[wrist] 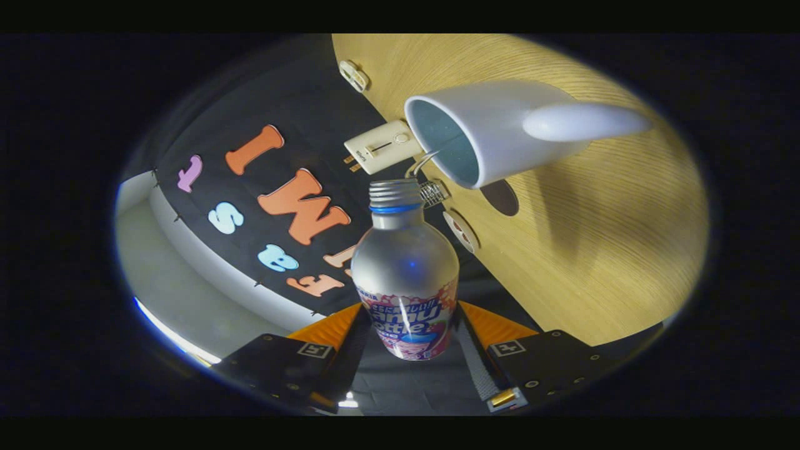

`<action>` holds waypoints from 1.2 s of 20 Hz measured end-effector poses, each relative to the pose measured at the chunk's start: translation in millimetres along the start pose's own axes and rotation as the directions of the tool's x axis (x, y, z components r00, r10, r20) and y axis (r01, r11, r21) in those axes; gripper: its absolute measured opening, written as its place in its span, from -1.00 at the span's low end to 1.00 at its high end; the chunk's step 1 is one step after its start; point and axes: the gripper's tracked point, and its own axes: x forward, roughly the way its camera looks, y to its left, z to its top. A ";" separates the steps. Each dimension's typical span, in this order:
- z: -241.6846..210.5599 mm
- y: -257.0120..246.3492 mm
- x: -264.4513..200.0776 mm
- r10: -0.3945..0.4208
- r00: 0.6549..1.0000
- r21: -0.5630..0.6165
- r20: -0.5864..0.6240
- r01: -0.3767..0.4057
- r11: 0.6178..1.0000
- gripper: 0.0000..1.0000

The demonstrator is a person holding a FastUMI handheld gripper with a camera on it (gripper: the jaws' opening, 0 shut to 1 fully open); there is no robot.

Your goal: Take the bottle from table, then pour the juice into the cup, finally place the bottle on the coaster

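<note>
My gripper [409,331] is shut on a silvery bottle [405,262] with a printed label, one finger pressing each side of its lower body. The whole view is rolled over, so the bottle is tipped with its threaded open mouth [394,187] pointing toward a white cup [494,128]. The cup stands on the wooden table [594,250], just beyond the bottle's mouth, its opening facing the bottle and its handle on the far side. A thin stream runs from the bottle's mouth into the cup. A dark round coaster [500,197] lies on the table right beside the cup.
A white rectangular device [382,147] lies at the table's edge near the cup. A small white clip [354,75] sits further along the same edge. Another small round piece [461,230] lies by the coaster. The black booth wall stands behind the bottle.
</note>
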 end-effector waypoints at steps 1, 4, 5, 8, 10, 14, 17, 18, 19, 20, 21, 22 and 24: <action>0.4 1.2 0.1 0.004 1.000 0.003 0.000 -0.004 1.000 0.52; -1.7 6.0 -0.8 0.019 1.000 0.005 -0.006 -0.019 1.000 0.52; -1.6 6.6 0.3 0.024 1.000 0.005 -0.006 -0.024 1.000 0.53; -4.7 10.3 0.2 0.039 0.999 0.003 -0.014 -0.039 0.999 0.52; -6.5 11.7 0.3 0.045 0.999 0.010 -0.020 -0.045 0.999 0.53; -9.6 18.0 -1.3 0.067 0.997 0.014 -0.026 -0.067 0.998 0.52; -10.8 22.0 -2.0 0.091 0.995 0.021 -0.025 -0.091 0.996 0.52; -11.3 23.5 -3.0 0.098 0.995 0.023 -0.026 -0.097 0.995 0.52; -11.4 25.4 -2.8 0.104 0.994 0.027 -0.025 -0.104 0.994 0.52; -11.3 26.5 -3.3 0.109 0.994 0.030 -0.026 -0.108 0.994 0.53; -11.0 27.3 -2.8 0.115 0.993 0.036 -0.025 -0.114 0.993 0.52; -10.5 28.3 -3.2 0.121 0.992 0.042 -0.021 -0.120 0.992 0.52; -9.4 30.4 -2.7 0.129 0.992 0.040 -0.013 -0.128 0.991 0.52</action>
